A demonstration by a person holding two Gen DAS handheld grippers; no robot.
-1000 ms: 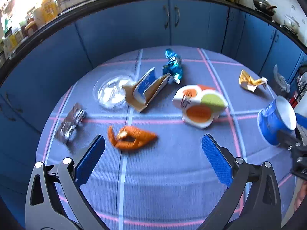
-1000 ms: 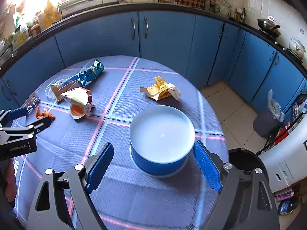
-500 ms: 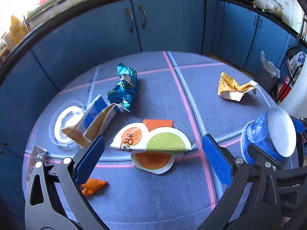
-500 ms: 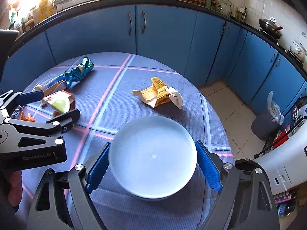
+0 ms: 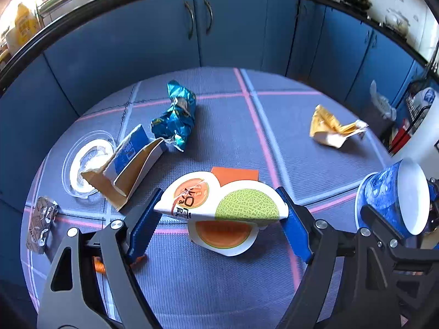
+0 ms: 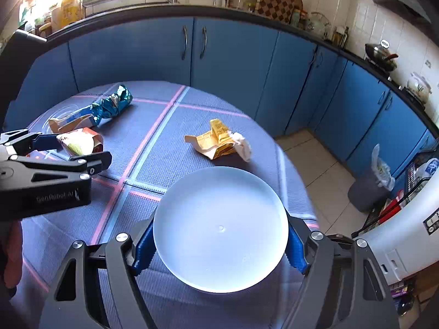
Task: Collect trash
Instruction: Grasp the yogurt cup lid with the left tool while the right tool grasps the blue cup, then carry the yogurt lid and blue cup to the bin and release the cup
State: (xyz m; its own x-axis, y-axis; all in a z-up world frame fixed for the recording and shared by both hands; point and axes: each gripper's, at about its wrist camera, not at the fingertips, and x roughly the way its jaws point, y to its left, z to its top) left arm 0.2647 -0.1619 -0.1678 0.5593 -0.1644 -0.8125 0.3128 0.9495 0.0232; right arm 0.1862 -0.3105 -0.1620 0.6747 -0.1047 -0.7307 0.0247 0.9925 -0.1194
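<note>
Melon wrapper (image 5: pixel 219 205) between closing left claw (image 5: pixel 216 216); right claw (image 6: pixel 219 244) closing on bowl (image 6: pixel 219 235).

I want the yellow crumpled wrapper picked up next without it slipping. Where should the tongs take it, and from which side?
Probably the raised, bunched middle of the yellow wrapper, coming down from above. In the right wrist view its crumpled centre stands up off the tablecloth, while the tan flap on the left and the white end on the right lie thin and flat, so they would likely slide out.
</note>
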